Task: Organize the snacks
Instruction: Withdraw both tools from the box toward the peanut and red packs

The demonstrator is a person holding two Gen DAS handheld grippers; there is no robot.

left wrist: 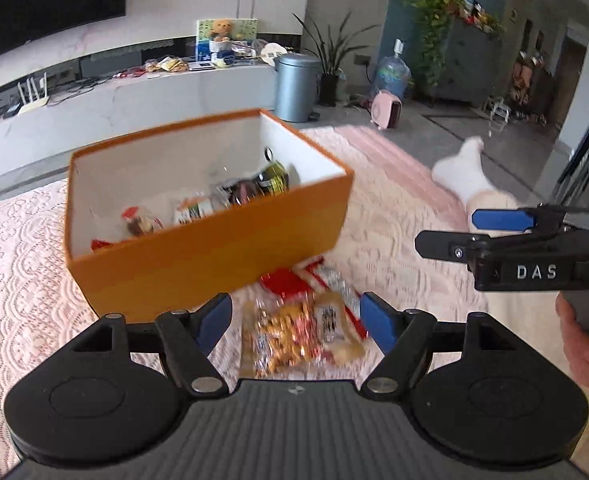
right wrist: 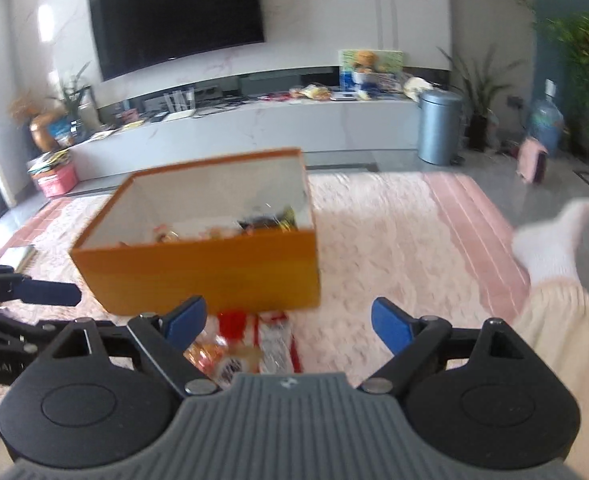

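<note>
Left gripper (left wrist: 296, 322) and right gripper (right wrist: 288, 322), both jaws spread wide and empty, over 2 or more blurred snack packets (left wrist: 302, 330) lying on the lace cloth (left wrist: 22, 264) against the orange box (left wrist: 198, 256) holding further snacks.

White capitals "DAS" stand on the black body of the right gripper (left wrist: 498, 227), seen side-on to the right of the left gripper (left wrist: 296, 322). In the right wrist view, pale lettering at the far left edge, on the left gripper's body, looks like "obot.AI", cut off and blurred. Snack packets (left wrist: 302, 330) between the left gripper's fingers carry print and a label, unreadable. Packets in the orange box (left wrist: 210, 256) beyond: print illegible.
</note>
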